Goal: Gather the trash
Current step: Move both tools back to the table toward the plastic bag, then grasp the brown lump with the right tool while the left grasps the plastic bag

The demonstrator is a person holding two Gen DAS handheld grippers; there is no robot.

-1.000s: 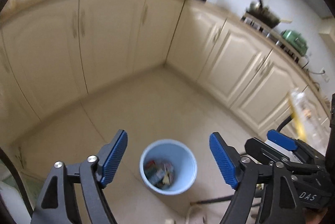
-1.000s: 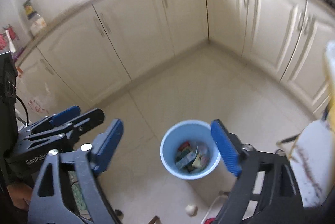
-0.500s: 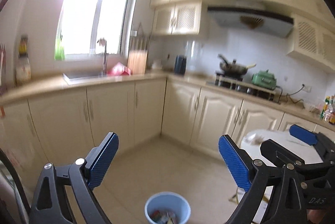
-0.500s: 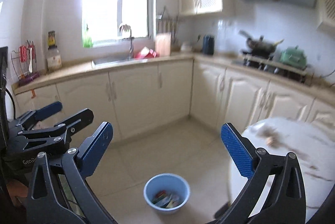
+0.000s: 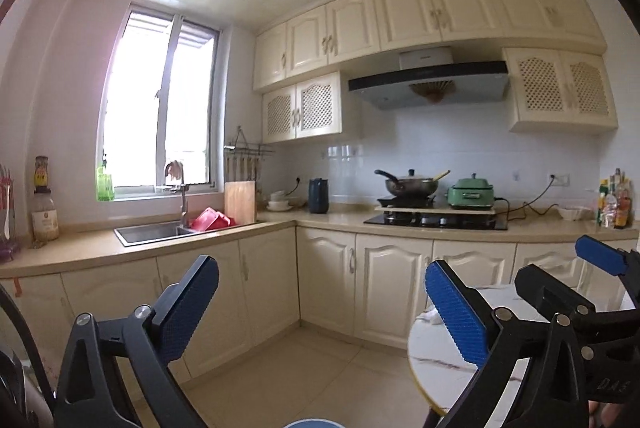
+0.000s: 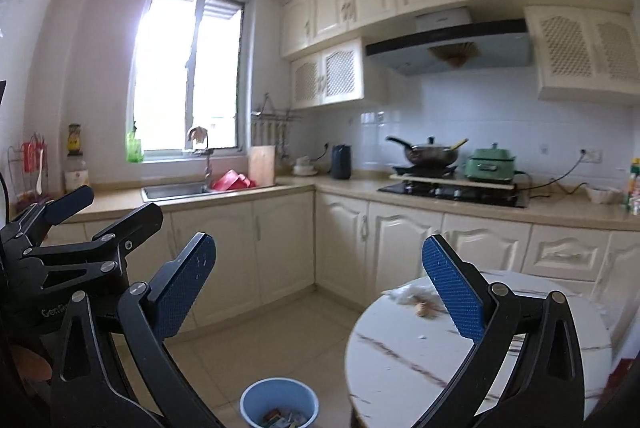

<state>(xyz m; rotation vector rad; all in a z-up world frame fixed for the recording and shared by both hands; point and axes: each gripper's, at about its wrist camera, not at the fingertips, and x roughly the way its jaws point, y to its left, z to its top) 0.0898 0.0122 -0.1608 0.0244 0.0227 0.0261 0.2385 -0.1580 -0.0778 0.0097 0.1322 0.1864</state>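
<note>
Jaws of left gripper [image 5: 320, 304] opening, nothing between; jaws of right gripper [image 6: 320, 284] spread wide, empty. Trash [image 6: 416, 298]: crumpled pale wrapper plus small brown scrap, on tabletop [image 6: 460, 356], right of centre in right view, partly behind right pad. Judged light, soft, crushable; pinch wrapper across bunched middle, scrap separately. Bin [image 6: 279, 402], bottom centre, on floor beside tabletop: holds several colourful wrappers, roughly bottom layer only, room left.

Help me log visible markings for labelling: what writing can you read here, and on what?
"DAS": right gripper body, left wrist view.
"GenR", cut off: left gripper body, right wrist view.
Jar label, sauce bottles, range hood badge: too blurred to read.
</note>
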